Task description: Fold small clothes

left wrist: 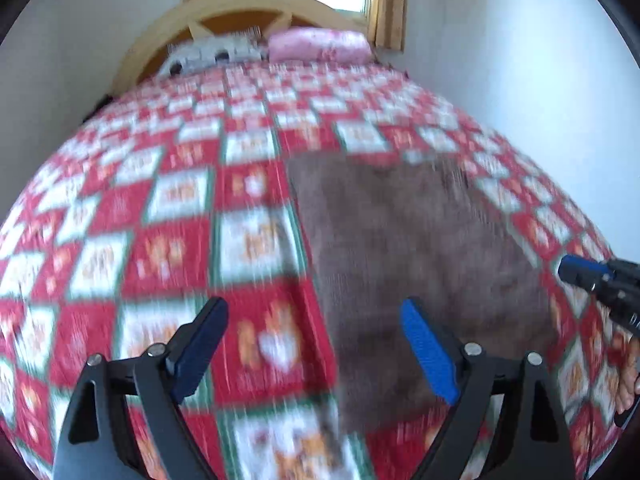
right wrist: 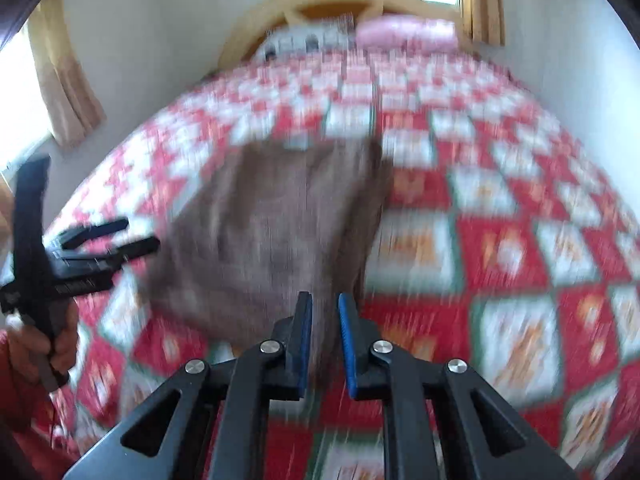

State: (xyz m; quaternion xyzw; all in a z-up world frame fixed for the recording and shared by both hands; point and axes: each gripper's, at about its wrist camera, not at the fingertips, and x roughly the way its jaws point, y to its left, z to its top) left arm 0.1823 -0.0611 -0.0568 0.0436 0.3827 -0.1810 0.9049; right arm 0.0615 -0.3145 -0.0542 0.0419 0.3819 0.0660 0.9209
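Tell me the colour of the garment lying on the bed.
Brown; the garment shows best in the left wrist view.

Checked bedspread (left wrist: pixel 168 208), pink pillow (left wrist: pixel 320 45), wooden headboard (left wrist: pixel 240 8), curtains (right wrist: pixel 64 80)

Cloth (left wrist: pixel 404 248) flat on bedspread (left wrist: pixel 168 216), pillows (left wrist: pixel 320 44) behind, against headboard (left wrist: pixel 240 8)
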